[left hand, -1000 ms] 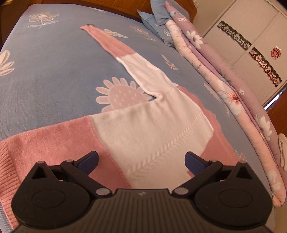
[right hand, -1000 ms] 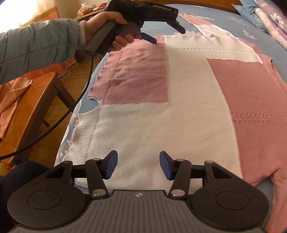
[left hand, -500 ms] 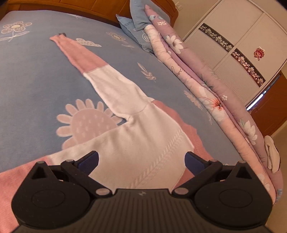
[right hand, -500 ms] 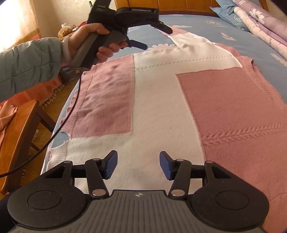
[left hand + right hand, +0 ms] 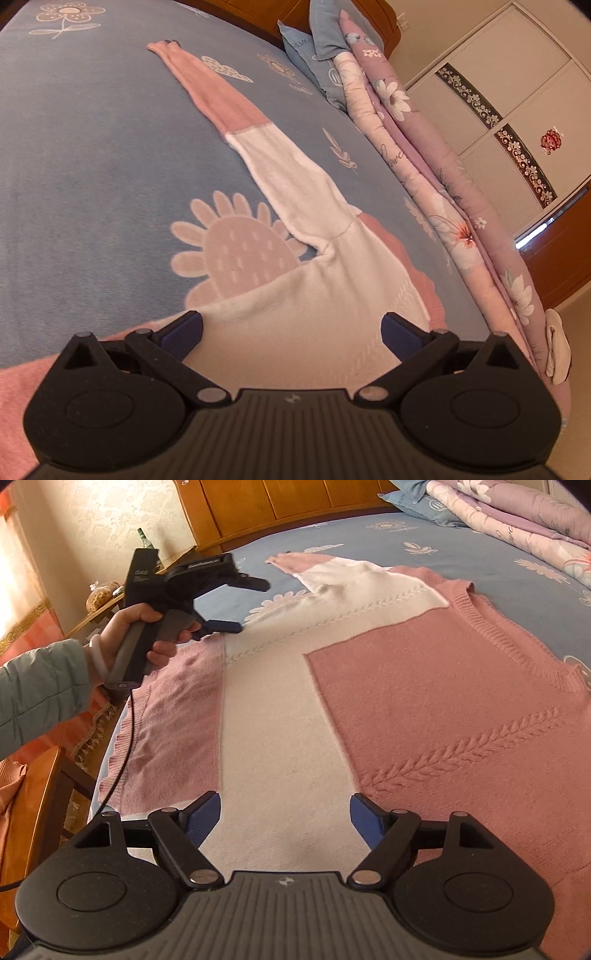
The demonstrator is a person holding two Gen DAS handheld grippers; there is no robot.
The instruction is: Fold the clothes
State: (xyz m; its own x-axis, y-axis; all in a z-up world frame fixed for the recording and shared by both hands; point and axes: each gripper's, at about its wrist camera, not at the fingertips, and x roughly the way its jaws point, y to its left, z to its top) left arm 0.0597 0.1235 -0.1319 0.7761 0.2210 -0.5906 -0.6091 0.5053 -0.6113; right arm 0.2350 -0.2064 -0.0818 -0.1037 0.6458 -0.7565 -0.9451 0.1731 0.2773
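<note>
light: warm daylight from my left, curtain [image 5: 14,583] blown out
shadows: soft, faint under my left gripper [image 5: 236,605]
focus: sweater [image 5: 424,686] sharp, no motion blur I can see
distortion: strong fisheye, wardrobe [image 5: 517,122] bent, corners dark

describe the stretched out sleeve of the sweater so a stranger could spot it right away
On the blue flower-print bedspread lies a flat pink and white knitted sweater. Its one long sleeve stretches toward the wooden headboard. Only this narrow strip is white near the shoulder and pink at the cuff.
</note>
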